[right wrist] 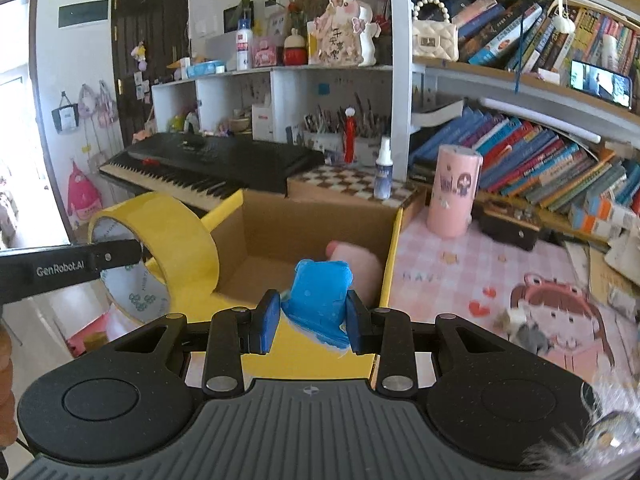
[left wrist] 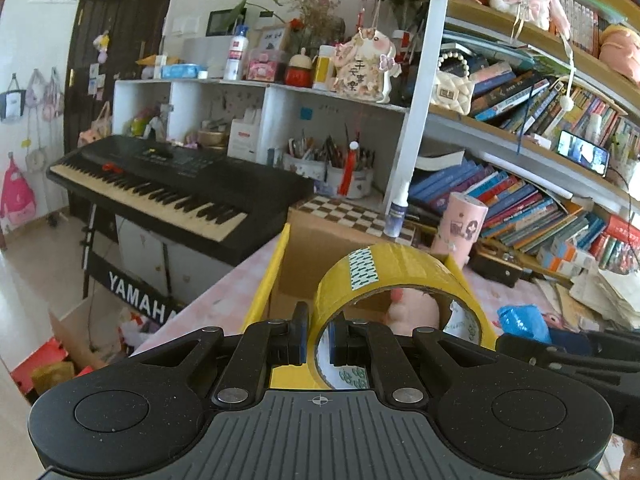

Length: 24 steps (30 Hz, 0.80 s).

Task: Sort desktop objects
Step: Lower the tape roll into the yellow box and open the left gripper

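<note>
My left gripper [left wrist: 319, 342] is shut on the wall of a roll of yellow tape [left wrist: 396, 276], held up over the open cardboard box [left wrist: 320, 248] with yellow flaps. From the right wrist view the same yellow tape roll [right wrist: 168, 232] hangs at the left, above the box's left flap. My right gripper [right wrist: 312, 326] is shut on a crumpled blue packet [right wrist: 318, 298], held over the near edge of the cardboard box [right wrist: 312, 232]. A pink soft toy [right wrist: 356, 264] lies inside the box, also seen as the pink toy [left wrist: 412, 308] through the tape roll.
A pink cylinder [right wrist: 454, 192] and a small spray bottle [right wrist: 383, 170] stand behind the box on the pink-patterned desk [right wrist: 460, 276]. A black keyboard [left wrist: 172, 188] sits left of the desk. Crowded bookshelves [left wrist: 520, 192] fill the right. Small crumpled scraps [right wrist: 524, 330] lie on the desk mat.
</note>
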Available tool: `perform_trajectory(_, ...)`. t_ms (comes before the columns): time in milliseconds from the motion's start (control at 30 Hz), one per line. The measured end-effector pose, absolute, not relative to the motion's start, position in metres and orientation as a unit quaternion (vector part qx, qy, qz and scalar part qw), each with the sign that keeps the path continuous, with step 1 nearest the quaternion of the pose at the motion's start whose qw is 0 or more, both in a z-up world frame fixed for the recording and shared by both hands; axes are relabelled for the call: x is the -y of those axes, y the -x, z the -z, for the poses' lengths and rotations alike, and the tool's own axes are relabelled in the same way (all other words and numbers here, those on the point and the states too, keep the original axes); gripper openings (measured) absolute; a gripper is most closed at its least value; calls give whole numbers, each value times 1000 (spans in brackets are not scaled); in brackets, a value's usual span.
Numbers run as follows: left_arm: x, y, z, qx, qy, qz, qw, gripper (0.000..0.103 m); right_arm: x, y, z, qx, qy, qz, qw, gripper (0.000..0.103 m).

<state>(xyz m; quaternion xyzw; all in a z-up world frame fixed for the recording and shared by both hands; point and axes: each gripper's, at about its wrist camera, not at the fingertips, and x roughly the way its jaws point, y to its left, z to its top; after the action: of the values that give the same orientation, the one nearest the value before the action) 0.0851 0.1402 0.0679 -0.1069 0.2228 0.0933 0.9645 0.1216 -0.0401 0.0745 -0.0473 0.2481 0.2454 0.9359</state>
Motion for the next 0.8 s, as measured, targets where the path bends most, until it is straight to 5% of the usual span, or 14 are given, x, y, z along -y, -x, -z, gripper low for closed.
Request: perform_trajectory(800, -116, -188, -17, -336, 26, -109, 935, 7, 38, -224, -59, -266, 52, -291, 918, 31)
